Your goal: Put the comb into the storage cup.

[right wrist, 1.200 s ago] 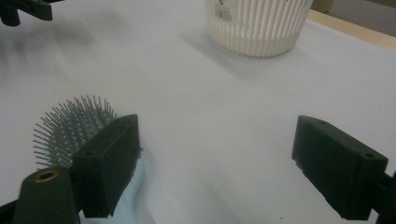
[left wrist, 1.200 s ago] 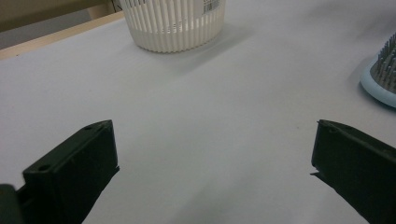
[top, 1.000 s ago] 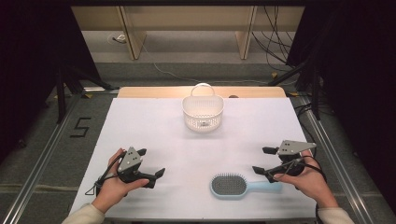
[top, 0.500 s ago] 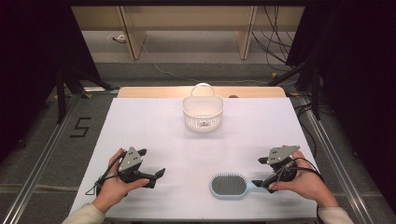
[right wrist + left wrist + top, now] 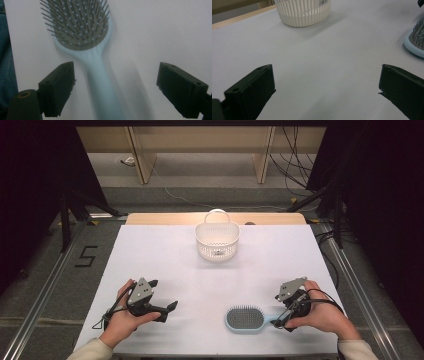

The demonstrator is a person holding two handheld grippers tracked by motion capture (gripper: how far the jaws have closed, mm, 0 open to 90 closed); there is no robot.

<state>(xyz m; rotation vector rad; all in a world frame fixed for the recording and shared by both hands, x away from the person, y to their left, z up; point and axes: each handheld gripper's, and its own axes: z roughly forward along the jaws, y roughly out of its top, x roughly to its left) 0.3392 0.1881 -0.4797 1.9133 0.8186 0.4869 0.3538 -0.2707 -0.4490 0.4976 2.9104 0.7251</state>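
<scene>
A light-blue hairbrush (image 5: 245, 318) lies bristles up near the table's front edge, its handle pointing right. My right gripper (image 5: 281, 312) is low over that handle, open. In the right gripper view the handle (image 5: 100, 82) runs up between the two jaws of the right gripper (image 5: 116, 75), closer to the left one, with gaps on both sides. My left gripper (image 5: 164, 294) rests at the front left, open and holding nothing. In its own view the left gripper (image 5: 327, 75) faces bare table, with the brush's edge (image 5: 415, 40) at the far right. A white slatted basket (image 5: 217, 242) with a handle stands at the back middle.
The white table top (image 5: 165, 255) ends in a wooden strip (image 5: 165, 218) at the back. Metal rails (image 5: 350, 275) run along both sides, with cables on the floor beyond. The basket (image 5: 303, 12) is far ahead of the left jaws.
My right gripper has come down and inward from the right, and its open jaws now straddle the brush handle. The left gripper, brush and basket have not moved.
</scene>
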